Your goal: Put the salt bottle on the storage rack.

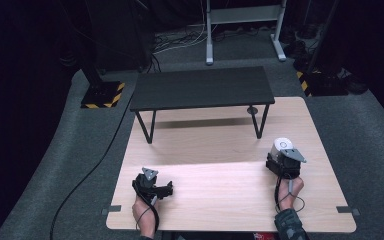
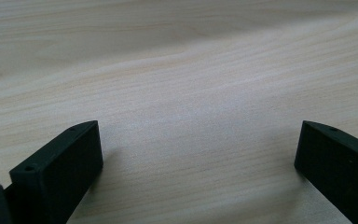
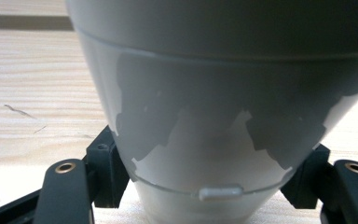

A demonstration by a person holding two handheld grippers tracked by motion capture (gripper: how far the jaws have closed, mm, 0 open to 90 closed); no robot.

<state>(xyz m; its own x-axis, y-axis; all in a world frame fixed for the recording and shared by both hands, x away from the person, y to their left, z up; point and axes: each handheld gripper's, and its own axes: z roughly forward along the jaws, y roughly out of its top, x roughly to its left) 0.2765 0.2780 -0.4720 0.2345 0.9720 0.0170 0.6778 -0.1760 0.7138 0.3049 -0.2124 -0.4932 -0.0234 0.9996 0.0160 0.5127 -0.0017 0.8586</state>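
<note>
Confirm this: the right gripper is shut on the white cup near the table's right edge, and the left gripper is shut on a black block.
Wrong about the left gripper: the left gripper view shows its fingers wide apart over bare table, holding nothing. The right gripper is indeed shut on the white cup.

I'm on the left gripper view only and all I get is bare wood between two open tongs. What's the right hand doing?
Observer: The right tongs are shut on a white tapered cup, with the pads against both of its sides.
Operator: Where is that cup on the table?
Observer: It is toward the right edge of the table. It sits just on the near side of the right legs of a low black shelf that stands across the far half.
</note>
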